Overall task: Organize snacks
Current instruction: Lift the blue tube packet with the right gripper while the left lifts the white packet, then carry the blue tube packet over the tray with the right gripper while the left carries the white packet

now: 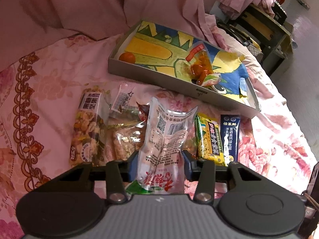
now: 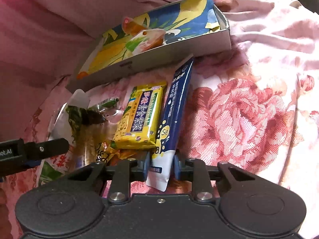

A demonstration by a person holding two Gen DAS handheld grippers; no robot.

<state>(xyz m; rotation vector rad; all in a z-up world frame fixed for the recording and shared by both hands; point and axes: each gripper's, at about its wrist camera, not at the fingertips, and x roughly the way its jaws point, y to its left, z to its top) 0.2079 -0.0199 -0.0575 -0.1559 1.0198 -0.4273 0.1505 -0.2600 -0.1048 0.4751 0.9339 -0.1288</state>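
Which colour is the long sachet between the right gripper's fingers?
Dark blue, white at its near end: the long sachet shows best in the right wrist view.

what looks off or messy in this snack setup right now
The paper lining of the box is crumpled and sticks up over the far corner instead of lying flat. On the bedspread, the snack packets lie in a loose overlapping heap, and the silver pouch is creased. Nothing looks spilled.
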